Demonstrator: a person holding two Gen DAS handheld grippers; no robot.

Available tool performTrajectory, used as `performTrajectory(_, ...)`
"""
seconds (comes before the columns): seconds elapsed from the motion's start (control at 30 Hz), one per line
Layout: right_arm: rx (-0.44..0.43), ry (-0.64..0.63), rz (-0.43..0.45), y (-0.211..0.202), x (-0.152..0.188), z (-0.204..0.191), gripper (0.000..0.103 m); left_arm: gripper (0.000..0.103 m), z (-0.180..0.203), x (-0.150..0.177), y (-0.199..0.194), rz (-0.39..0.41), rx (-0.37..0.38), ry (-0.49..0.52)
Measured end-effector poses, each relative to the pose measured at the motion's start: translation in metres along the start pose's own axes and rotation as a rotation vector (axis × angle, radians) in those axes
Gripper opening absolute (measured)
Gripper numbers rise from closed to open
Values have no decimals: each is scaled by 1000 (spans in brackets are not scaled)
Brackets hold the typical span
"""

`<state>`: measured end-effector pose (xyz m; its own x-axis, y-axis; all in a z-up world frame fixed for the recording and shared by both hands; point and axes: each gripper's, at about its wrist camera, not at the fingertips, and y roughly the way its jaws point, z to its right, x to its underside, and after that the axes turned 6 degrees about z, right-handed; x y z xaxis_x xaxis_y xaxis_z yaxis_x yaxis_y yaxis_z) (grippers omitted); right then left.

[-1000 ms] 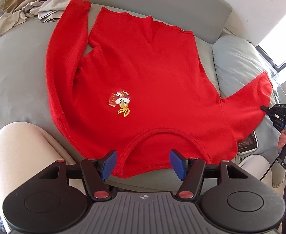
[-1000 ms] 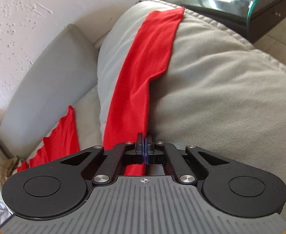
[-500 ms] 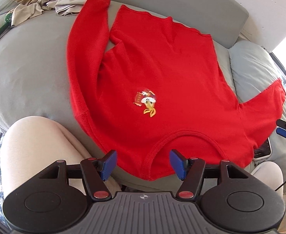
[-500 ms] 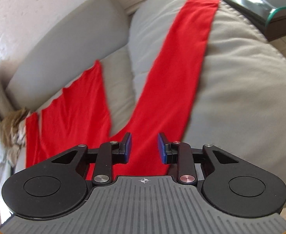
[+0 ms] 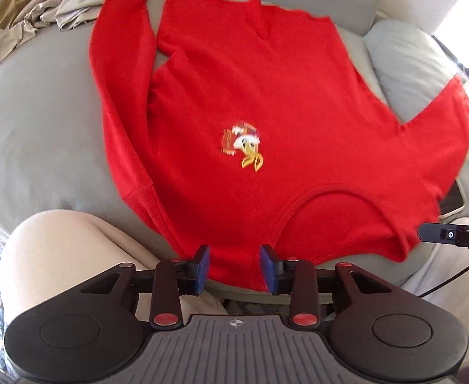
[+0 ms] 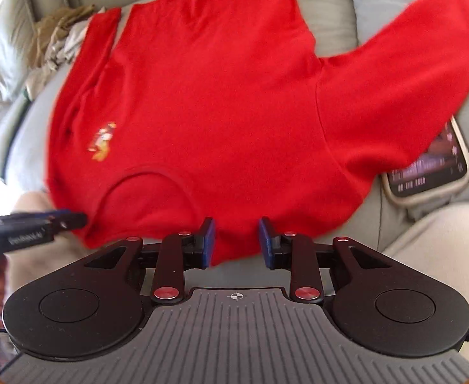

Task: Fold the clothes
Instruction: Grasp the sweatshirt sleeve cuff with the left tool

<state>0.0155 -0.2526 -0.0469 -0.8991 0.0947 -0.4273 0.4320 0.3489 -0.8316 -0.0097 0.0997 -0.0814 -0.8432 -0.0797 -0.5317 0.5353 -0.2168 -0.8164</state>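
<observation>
Left gripper (image 5: 234,267): jaws wide apart, holding nothing, poised over the near collar edge of the sweater.
Right gripper (image 6: 237,242): jaws wide apart and empty, over the near shoulder edge.
Red sweater (image 5: 266,112): spread flat on the grey sofa (image 5: 36,121) straight ahead of both grippers, collar nearest them.
Logo (image 5: 244,145): small cartoon patch on the chest; its lettering is too blurred to read.
Phone (image 6: 432,163): ahead and right of the right gripper, partly under the sleeve; screen text unreadable.
Clothes pile (image 5: 33,9): far left, beyond the sweater.
</observation>
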Motion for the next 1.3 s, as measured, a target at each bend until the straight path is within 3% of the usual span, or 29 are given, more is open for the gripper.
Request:
performTrajectory(0.03,-29,12,34,-13,-5,0,34,41,-9,-8,-12,47,1,-17)
performTrajectory(0.1,-61,16,134,-42,-21,-5,47,49,-31,-29,-35,153,11,-77)
performTrajectory(0.17,-95,25,228,-69,-40,-12,54,55,-51,-57,-29,198,10,-109)
performTrajectory(0.23,-142,24,296,-89,-63,-25,54,57,-71,-85,-20,237,7,-139)
performTrajectory(0.3,-173,-8,340,-101,-89,-43,63,57,-92,-113,-11,275,5,-168)
performTrajectory(0.5,-59,-209,383,-83,-167,-109,67,52,-152,-197,17,391,-2,-256)
performTrajectory(0.67,-40,-245,411,-41,-205,-134,67,52,-193,-244,91,379,7,-312)
performTrajectory(0.87,-142,-114,417,8,-213,-126,67,52,-233,-283,170,316,48,-419)
performTrajectory(0.97,-122,-103,398,23,-213,-121,67,51,-237,-299,196,287,57,-397)
performTrajectory(1.07,-93,-99,384,35,-213,-116,67,34,-234,-313,215,239,68,-347)
performTrajectory(1.13,-67,-106,379,38,-213,-114,67,11,-230,-320,225,207,66,-325)
performTrajectory(1.2,-42,-112,374,40,-213,-112,67,0,-226,-324,227,200,64,-302)
performTrajectory(1.3,-27,-123,365,40,-210,-115,67,0,-219,-324,207,269,55,-237)
